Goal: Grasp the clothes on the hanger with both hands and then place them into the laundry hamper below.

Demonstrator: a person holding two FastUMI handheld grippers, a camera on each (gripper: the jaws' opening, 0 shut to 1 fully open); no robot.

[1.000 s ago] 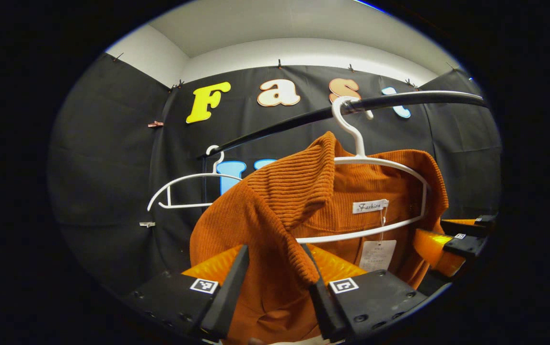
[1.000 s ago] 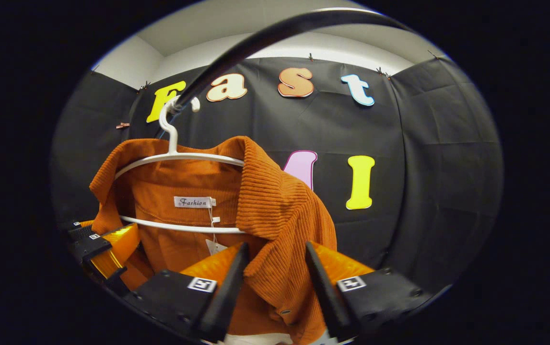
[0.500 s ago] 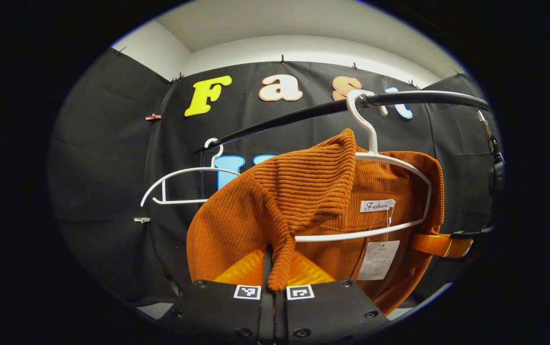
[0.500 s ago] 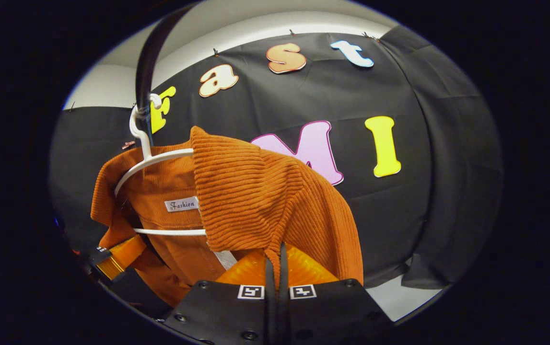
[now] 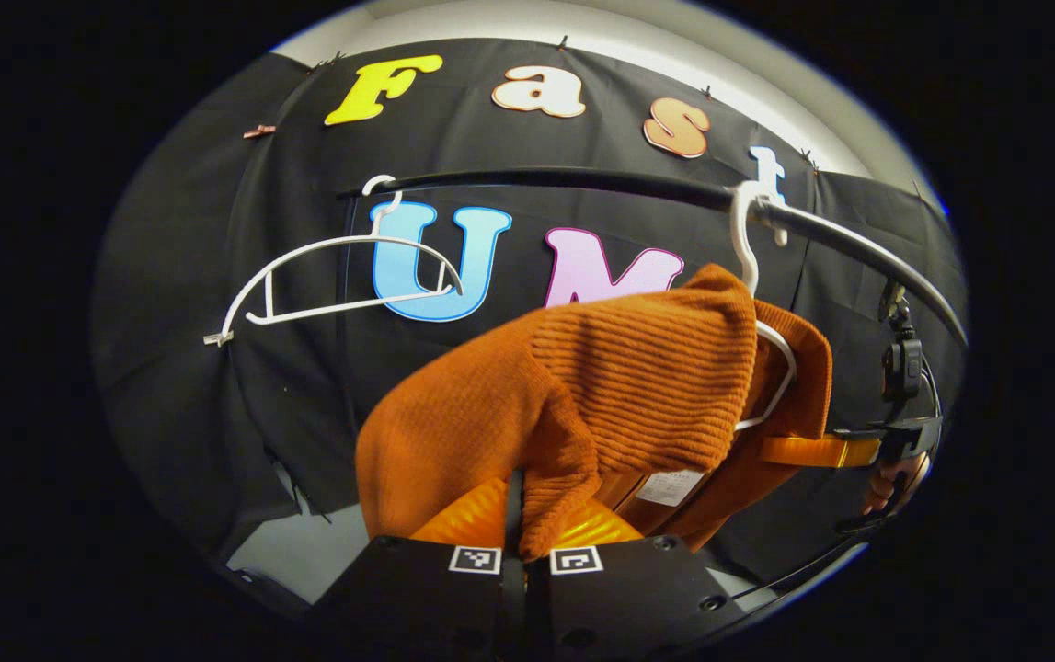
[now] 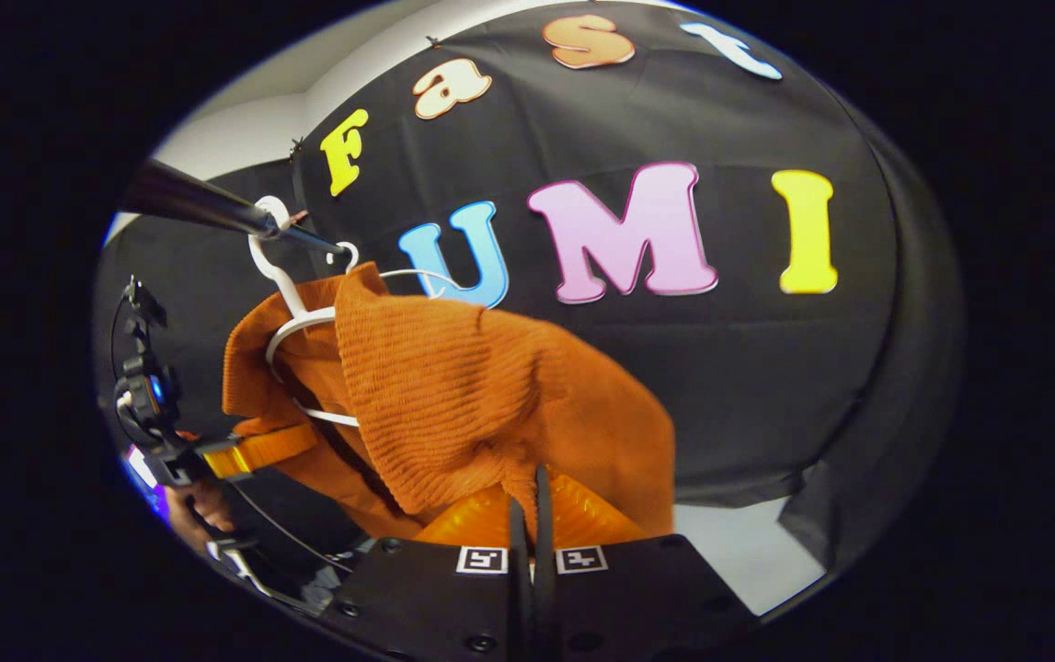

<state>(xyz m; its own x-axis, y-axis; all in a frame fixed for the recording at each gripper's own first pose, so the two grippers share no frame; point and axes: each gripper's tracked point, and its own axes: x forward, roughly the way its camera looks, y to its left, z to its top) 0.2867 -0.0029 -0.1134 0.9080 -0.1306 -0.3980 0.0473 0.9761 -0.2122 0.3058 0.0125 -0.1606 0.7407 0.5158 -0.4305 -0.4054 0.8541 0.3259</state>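
Both grippers pulled outward and down since half-second ago; orange corduroy shirt (image 5: 582, 395) now stretched, sliding off white hanger (image 5: 771, 368) on rail (image 5: 582, 179). Left gripper (image 5: 527, 542) and right gripper (image 6: 532, 542): jaws clamped on collar fabric. Hamper drop judged next.

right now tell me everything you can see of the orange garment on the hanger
The orange garment is a ribbed, corduroy-like shirt with a collar and a white tag inside. It hangs partly on a white hanger hooked over the black rail, with its shoulders pulled outward and forward. The left gripper is shut on one shoulder edge, the right gripper on the other, each bunching the cloth between its fingers.
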